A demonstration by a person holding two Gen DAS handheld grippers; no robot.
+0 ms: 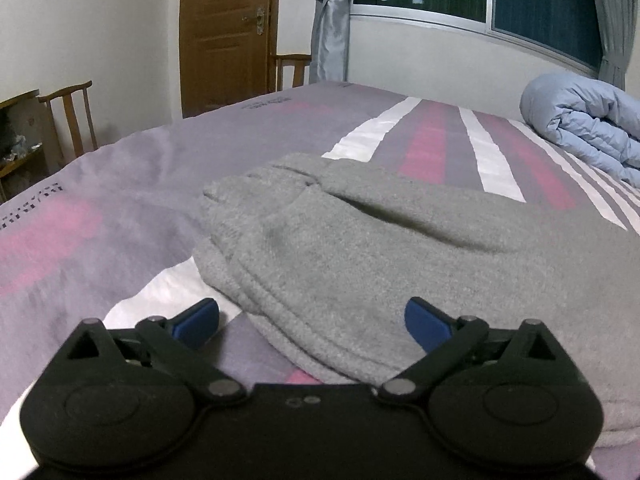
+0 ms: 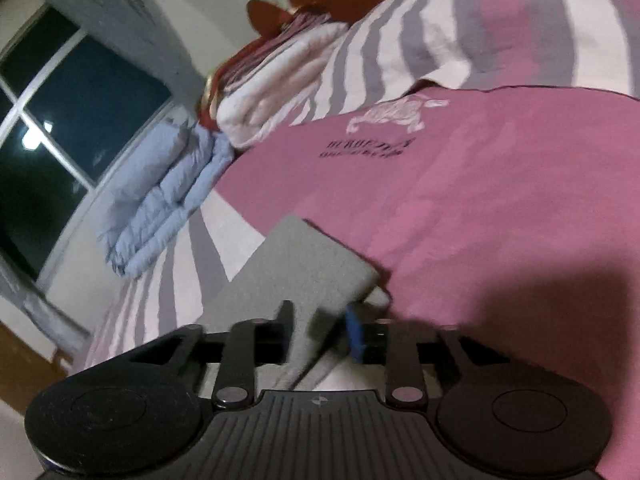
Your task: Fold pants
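Striped bed (image 1: 120, 184), grey pants (image 1: 360, 240).

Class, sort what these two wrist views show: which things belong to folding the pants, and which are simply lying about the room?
Belongs to the job:
grey pants
left gripper
right gripper
striped bedspread, the work surface

Just lying about:
blue duvet
wooden chair
door
curtain
folded striped bedding

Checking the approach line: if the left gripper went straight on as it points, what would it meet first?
Most likely the folded grey fleece pants: the left gripper is open, with their near edge already between its blue fingers. Depth is unclear.
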